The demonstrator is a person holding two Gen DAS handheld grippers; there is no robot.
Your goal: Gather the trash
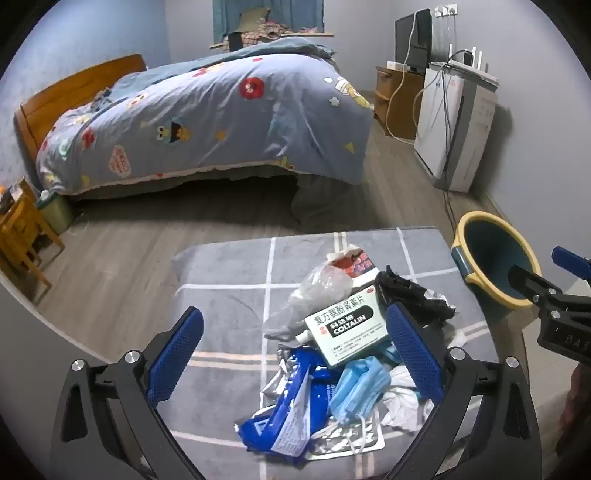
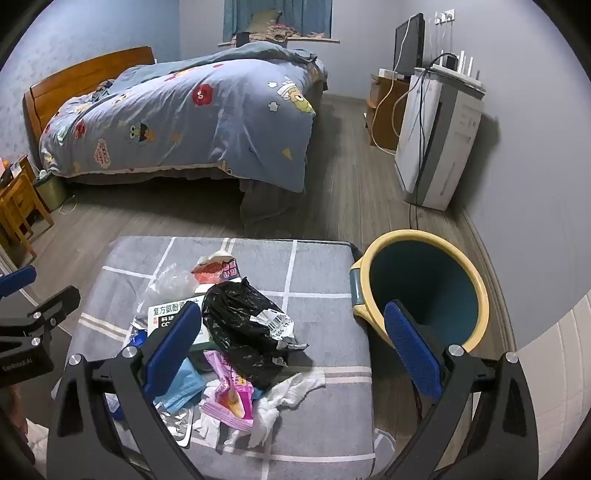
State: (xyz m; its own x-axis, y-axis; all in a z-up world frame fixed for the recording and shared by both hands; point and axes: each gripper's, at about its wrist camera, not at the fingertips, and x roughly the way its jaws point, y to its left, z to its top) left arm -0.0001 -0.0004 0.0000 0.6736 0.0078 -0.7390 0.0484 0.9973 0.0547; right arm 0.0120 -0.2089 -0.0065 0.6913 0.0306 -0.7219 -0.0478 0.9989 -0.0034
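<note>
Bedroom, grey checked cushion (image 2: pixel 325 424) bearing the trash pile (image 2: pixel 236 350). I'm holding left gripper (image 1: pixel 295 354) and right gripper (image 2: pixel 291 350) above it, both spread wide, gripping nothing. Yellow bin (image 2: pixel 476 288) sitting just right of cushion.

We are in a home bedroom: a bed (image 1: pixel 207 122) with a wooden headboard (image 1: pixel 74 92) lies under a blue cartoon-print duvet (image 2: pixel 192 122), and a curtained window (image 1: pixel 269 18) sits in the far wall. Along the right wall we see a monitor (image 1: pixel 412 40) on a wooden cabinet (image 1: pixel 393 99) and a white appliance (image 1: pixel 454 129) topped by a router (image 1: pixel 471 66), all on wood-look flooring (image 1: pixel 122 258).
</note>
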